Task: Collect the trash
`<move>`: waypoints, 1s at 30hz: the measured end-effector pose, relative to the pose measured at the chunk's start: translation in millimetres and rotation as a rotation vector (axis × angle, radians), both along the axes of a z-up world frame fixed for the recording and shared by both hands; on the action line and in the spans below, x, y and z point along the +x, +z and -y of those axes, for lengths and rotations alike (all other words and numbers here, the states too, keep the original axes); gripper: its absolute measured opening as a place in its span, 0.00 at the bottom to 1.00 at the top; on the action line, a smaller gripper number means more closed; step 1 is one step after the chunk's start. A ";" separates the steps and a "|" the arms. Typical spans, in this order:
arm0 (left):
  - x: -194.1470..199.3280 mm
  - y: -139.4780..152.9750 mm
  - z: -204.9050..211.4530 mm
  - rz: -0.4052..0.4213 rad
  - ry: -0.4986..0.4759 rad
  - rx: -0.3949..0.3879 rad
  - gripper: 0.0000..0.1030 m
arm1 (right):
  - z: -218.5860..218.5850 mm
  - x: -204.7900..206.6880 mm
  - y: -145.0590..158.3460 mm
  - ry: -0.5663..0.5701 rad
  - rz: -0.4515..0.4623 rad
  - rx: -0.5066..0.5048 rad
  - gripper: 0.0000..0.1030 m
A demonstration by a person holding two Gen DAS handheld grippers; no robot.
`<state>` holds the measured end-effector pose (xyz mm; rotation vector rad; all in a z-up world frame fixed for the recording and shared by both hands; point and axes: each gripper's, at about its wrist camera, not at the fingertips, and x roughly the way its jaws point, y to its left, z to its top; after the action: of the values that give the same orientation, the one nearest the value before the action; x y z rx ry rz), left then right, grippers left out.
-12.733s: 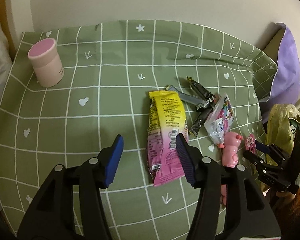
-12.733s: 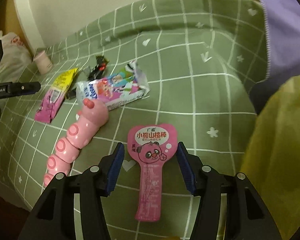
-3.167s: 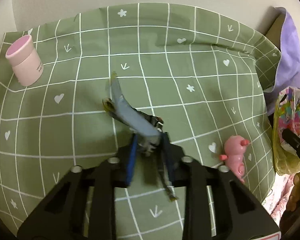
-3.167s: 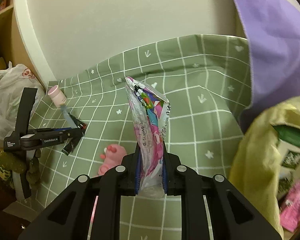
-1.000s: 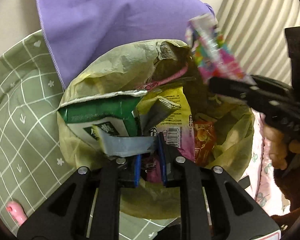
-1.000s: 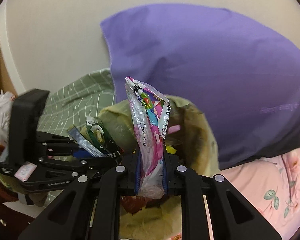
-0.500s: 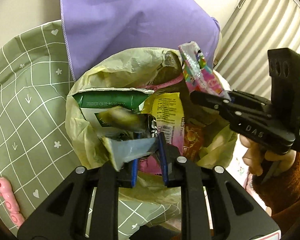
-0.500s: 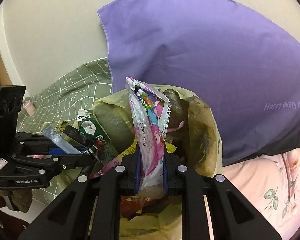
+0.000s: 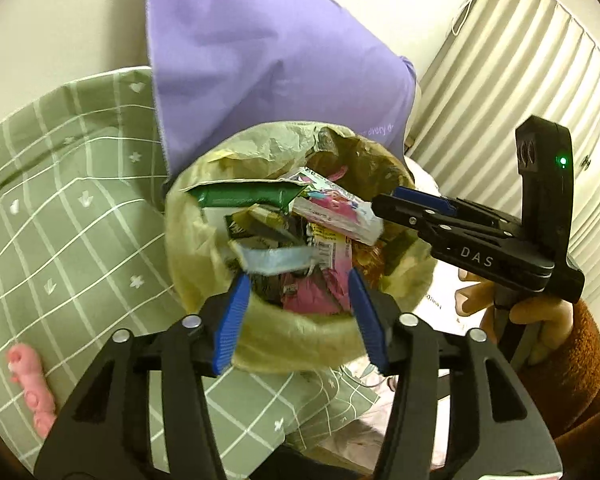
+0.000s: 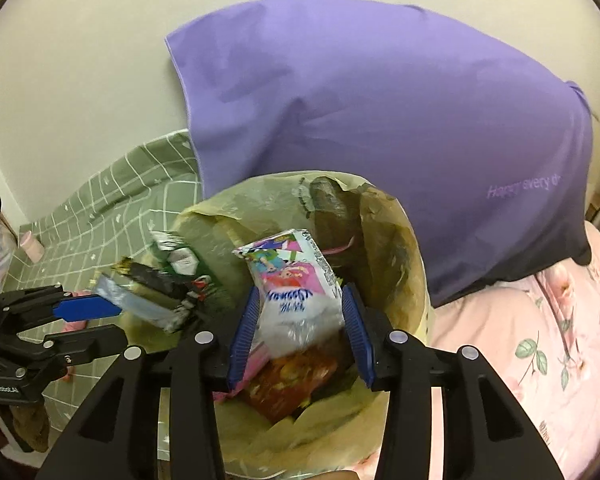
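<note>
A yellow-green trash bag point(image 9: 300, 344) stands open and full of wrappers. My left gripper point(image 9: 300, 316) hovers over its near rim with its jaws opening. The grey-blue wrapper point(image 9: 276, 260) and a dark wrapper point(image 9: 268, 228) lie loose just past the pads, over the bag. My right gripper point(image 10: 300, 332) is also above the trash bag point(image 10: 416, 264), jaws opening. The colourful snack packet point(image 10: 292, 284) leans tilted between the pads, free of them. The right gripper point(image 9: 420, 204) shows from the side, with the snack packet point(image 9: 336, 212) at its tip.
A purple pillow point(image 10: 380, 120) leans on the wall behind the bag. The green checked cloth point(image 9: 60, 200) spreads to the left and carries a pink toy point(image 9: 32, 384) and a pink cup point(image 10: 32, 246). Pink floral bedding point(image 10: 560, 340) lies to the right. A hand in a brown sleeve point(image 9: 560, 360) holds the right gripper.
Both grippers have opened over the bag. The grey-blue and dark wrappers have left the left pads. The colourful packet has tipped from upright and come loose between the right pads.
</note>
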<state>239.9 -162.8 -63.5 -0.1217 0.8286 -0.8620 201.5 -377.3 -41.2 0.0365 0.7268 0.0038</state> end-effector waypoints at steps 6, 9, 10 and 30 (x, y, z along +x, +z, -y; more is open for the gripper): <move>-46.5 18.8 -52.8 0.055 0.138 0.059 0.67 | -42.3 -42.8 19.4 0.040 0.079 0.027 0.39; -76.5 30.2 -88.6 0.114 0.264 0.116 0.83 | -76.9 -73.8 28.6 0.105 0.132 0.051 0.39; -88.0 33.9 -102.1 0.131 0.307 0.130 0.87 | -85.0 -81.1 30.3 0.118 0.141 0.047 0.39; -197.3 55.7 -200.1 0.214 0.629 0.269 0.88 | -189.7 -175.8 25.5 0.250 0.188 0.027 0.39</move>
<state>42.6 37.3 -7.8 -0.0464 0.6405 -0.1642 25.7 -187.6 -15.7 -0.0290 0.5400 0.2534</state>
